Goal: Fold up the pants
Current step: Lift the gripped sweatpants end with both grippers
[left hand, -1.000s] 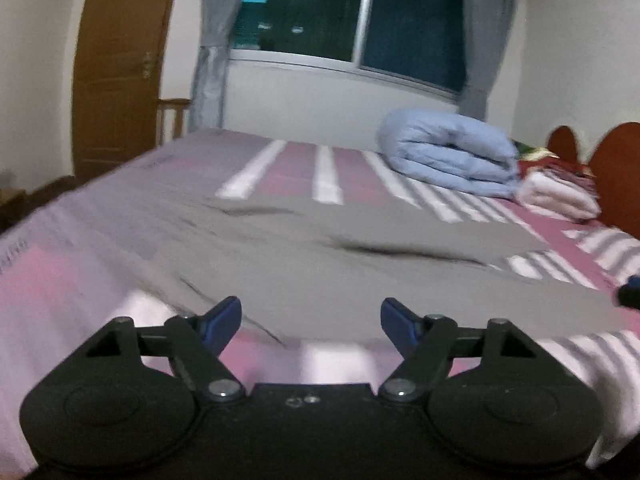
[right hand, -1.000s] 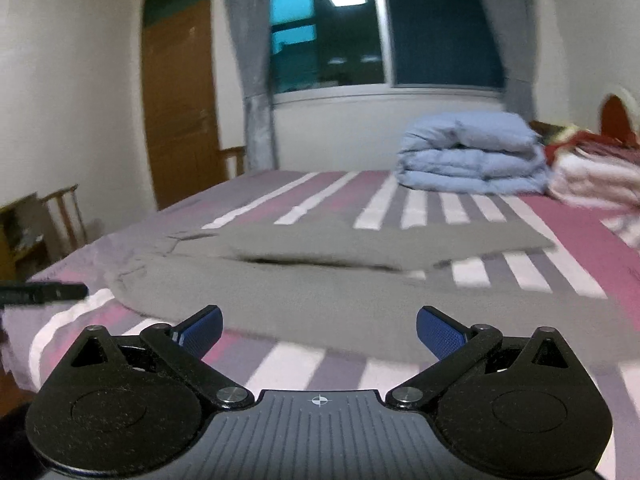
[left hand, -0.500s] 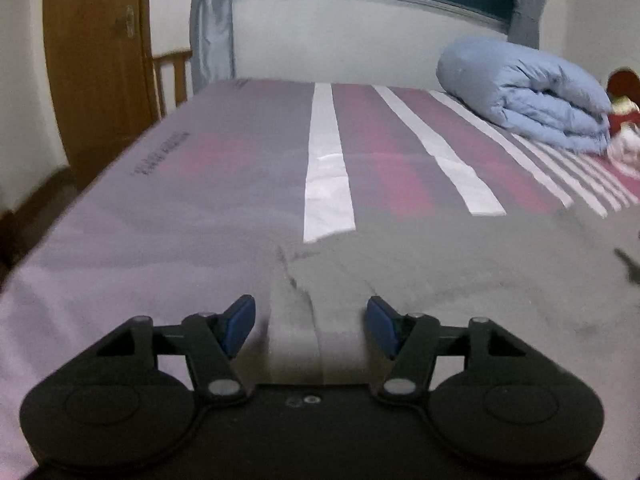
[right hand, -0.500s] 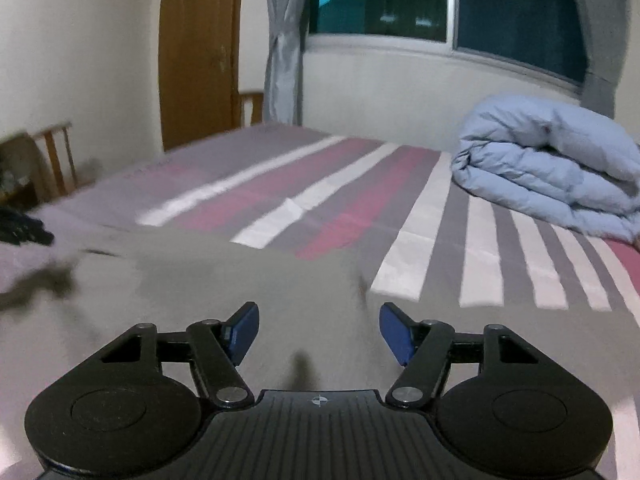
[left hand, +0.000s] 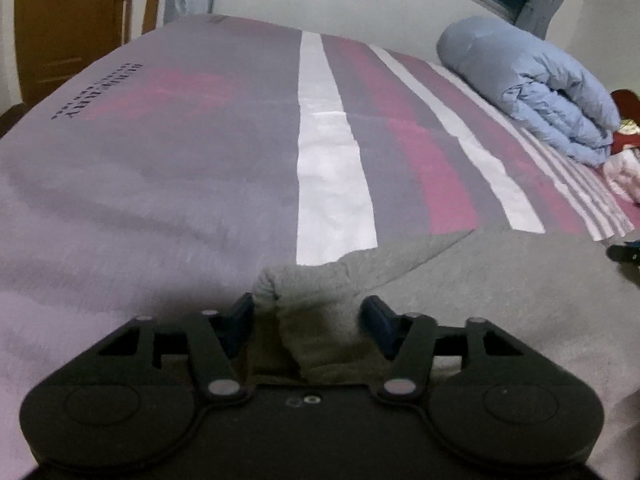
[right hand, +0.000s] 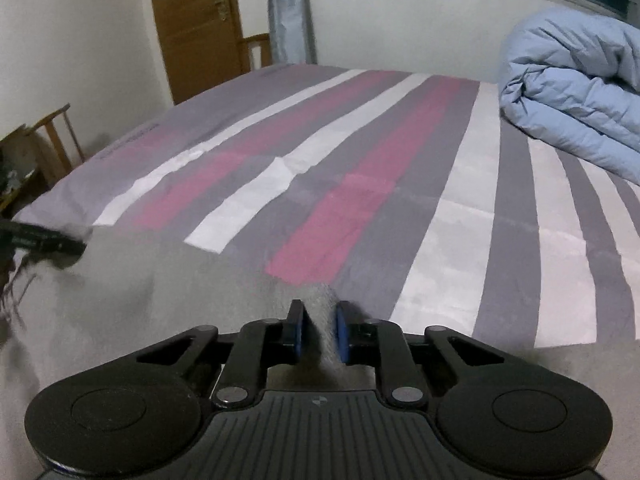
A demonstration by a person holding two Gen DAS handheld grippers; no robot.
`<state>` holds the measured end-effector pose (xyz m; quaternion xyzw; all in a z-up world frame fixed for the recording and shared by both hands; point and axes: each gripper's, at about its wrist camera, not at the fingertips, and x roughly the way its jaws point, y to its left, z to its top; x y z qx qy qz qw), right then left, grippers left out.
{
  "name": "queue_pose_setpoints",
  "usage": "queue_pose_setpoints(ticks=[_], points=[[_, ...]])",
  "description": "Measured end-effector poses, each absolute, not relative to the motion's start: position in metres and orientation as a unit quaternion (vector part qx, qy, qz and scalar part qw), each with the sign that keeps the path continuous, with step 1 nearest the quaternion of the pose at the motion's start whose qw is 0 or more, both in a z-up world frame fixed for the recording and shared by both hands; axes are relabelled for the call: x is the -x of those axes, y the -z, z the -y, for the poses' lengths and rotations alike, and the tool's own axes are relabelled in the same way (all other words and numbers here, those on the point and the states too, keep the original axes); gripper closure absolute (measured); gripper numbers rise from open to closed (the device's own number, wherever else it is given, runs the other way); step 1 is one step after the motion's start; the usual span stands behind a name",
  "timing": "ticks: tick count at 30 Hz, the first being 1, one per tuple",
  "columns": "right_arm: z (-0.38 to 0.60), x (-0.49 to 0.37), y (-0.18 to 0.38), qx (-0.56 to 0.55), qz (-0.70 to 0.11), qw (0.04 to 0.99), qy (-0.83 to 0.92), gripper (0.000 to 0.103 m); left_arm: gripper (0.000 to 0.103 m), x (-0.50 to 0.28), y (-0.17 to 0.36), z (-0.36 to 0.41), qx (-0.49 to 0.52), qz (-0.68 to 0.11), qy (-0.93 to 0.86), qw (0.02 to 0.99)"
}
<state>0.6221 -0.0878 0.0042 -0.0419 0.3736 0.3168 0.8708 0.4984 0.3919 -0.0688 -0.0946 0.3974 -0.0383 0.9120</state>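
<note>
Nearer now: pants [left hand: 316, 312] between tongs [left hand: 308, 316]

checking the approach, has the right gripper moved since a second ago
Yes. The right gripper has gone forward and down to the far edge of the grey pants, nearer the folded blue duvet. Its jaws have just been closing and now pinch a ridge of fabric.

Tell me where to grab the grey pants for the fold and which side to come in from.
Grip the grey pants along their far edge, at two spaced spots, coming in low from the near side, pointing across the bed. That edge is free on the sheet and bunches up readily. The right gripper already pinches a ridge of it; the left gripper straddles a raised corner fold, both having just been closing.
</note>
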Motion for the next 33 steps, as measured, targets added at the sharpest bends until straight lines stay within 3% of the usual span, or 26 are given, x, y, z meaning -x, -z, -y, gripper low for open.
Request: queue_pose_setpoints(ticks=[4,7,10,11,18,25,28,30,33], points=[[0.085,-0.612,-0.012,0.045,-0.363,0.874,-0.319,0.089,0.082,-0.492,0.061,-0.389,0.088,-0.359,0.053,0.928],[0.085,-0.589,-0.025,0.051,-0.339,0.884,-0.319,0.089,0.089,-0.469,0.044,-0.387,0.080,-0.292,0.058,0.951],[0.092,-0.559,-0.041,0.056,-0.309,0.894,-0.319,0.089,0.091,-0.439,0.028,-0.390,0.095,-0.239,0.071,0.964],[0.095,-0.545,-0.046,0.062,-0.297,0.898,-0.318,0.089,0.096,-0.429,0.024,-0.391,0.102,-0.229,0.071,0.965],[0.114,-0.467,-0.068,0.073,-0.237,0.917,-0.312,0.089,0.096,-0.371,0.006,-0.383,0.137,-0.179,0.073,0.971],[0.123,-0.390,-0.056,0.083,-0.206,0.923,-0.315,0.089,0.097,-0.312,0.027,-0.369,0.185,-0.160,0.078,0.966],[0.123,-0.355,-0.042,0.109,-0.196,0.915,-0.334,0.102,0.097,-0.302,0.044,-0.362,0.172,-0.200,0.078,0.961],[0.118,-0.337,-0.029,0.130,-0.205,0.905,-0.349,0.102,0.093,-0.310,0.044,-0.364,0.164,-0.226,0.073,0.957],[0.118,-0.333,-0.023,0.132,-0.193,0.909,-0.345,0.102,0.038,-0.337,0.028,-0.376,0.155,-0.244,0.047,0.956]])
